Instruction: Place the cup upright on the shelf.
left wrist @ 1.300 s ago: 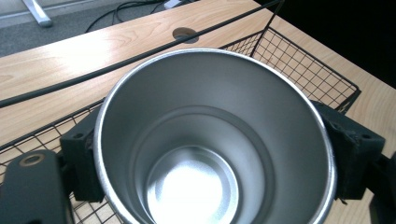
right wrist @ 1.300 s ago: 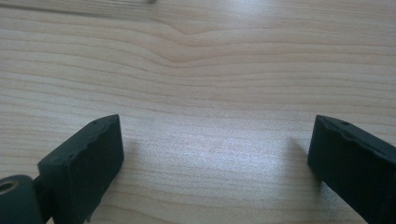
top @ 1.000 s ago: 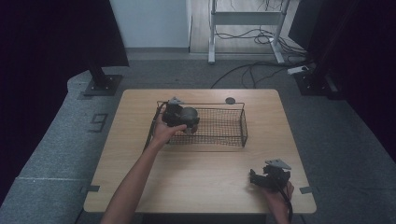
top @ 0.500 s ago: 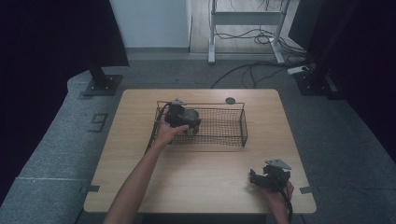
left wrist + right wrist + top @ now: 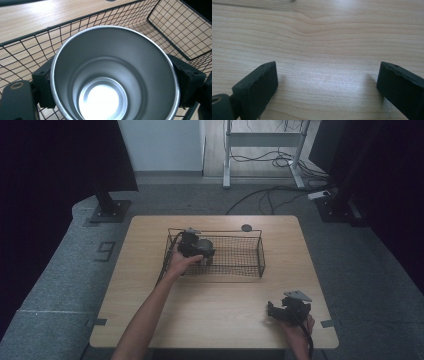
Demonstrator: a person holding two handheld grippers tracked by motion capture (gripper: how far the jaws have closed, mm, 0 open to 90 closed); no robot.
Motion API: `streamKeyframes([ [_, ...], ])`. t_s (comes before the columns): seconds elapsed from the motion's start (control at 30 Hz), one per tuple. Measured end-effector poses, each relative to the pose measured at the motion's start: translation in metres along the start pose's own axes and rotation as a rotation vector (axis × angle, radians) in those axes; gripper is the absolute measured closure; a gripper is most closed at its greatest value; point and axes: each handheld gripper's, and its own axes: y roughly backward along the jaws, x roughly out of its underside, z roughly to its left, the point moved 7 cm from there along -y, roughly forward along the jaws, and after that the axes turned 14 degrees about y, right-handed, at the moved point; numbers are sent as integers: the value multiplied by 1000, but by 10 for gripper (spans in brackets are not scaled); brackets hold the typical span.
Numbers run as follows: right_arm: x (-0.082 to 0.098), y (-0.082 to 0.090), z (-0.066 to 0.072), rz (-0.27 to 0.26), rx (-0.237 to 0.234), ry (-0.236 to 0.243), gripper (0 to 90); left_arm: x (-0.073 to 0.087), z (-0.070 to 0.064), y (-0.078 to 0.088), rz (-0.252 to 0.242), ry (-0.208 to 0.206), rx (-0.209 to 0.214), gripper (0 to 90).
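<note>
The shiny round steel cup [image 5: 113, 75] is cut off by the left gripper view's bottom edge; the small dark disc [image 5: 246, 227] at the desk's far edge is too small to identify.

Your light wooden rectangular table [image 5: 225, 320] has a small dark round disc [image 5: 246, 227] lying near its far edge. To your left, a grey figure "9" [image 5: 106, 251] marks the grey carpet floor [image 5: 65, 285], near a black flat stand base [image 5: 111, 210]. Ahead of you, black cables [image 5: 270, 195] trail below a white metal frame [image 5: 265, 140].
</note>
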Motion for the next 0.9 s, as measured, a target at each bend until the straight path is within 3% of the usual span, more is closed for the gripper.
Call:
streamKeyframes([
  [0.23,0,0,0,0,0,0,33,1,1,-2,7,-3,-22,140],
  [0.73,0,0,0,0,-1,0,34,6,3,-8,93,16,-68,138],
  [0.9,0,0,0,0,-1,0,34,7,3,-8,110,-1,-78,137],
])
